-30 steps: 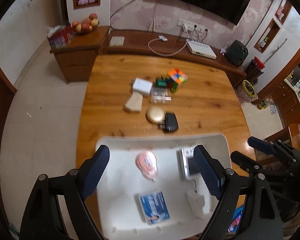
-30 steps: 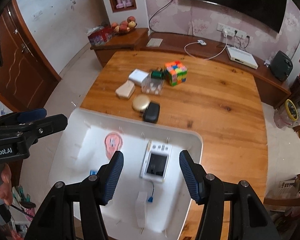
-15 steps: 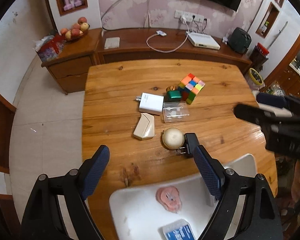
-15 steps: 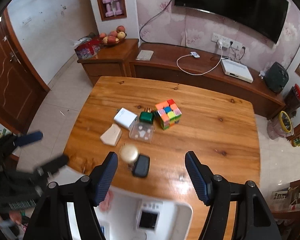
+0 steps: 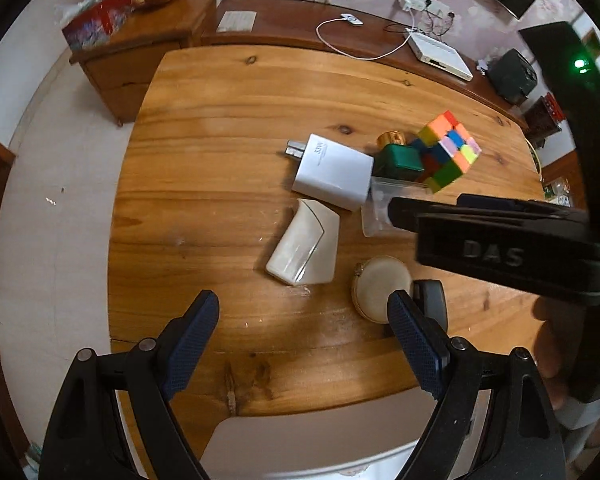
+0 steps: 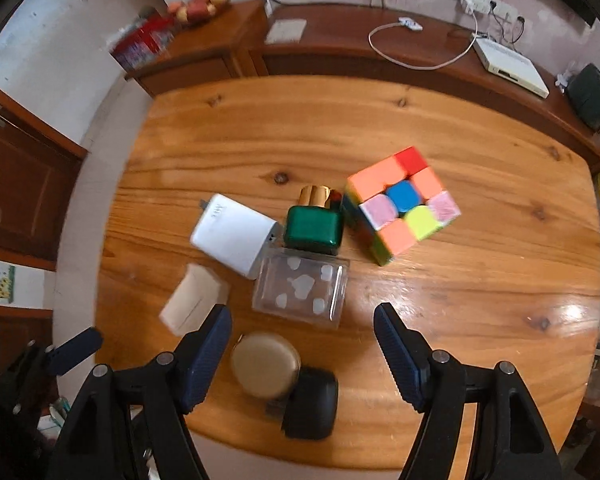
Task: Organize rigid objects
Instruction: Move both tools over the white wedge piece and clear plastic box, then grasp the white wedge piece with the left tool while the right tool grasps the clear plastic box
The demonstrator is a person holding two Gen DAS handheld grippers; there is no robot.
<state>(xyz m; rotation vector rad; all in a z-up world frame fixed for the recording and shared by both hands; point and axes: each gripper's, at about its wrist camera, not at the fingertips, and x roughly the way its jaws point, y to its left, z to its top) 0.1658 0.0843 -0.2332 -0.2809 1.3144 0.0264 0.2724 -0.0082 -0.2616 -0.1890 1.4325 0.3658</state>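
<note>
- The left hand-held gripper is spread wide and holds nothing, above the near edge of the table.
- The right hand-held gripper is likewise released and empty, over the near middle of the table.
- Between its fingers lie a round gold case touching a black case.
- Just beyond is a clear box, then a green bottle, a white charger and a beige box toward the left edge.
- A colour cube stands near the table's middle.
- A white tray sits at the near edge.
</note>
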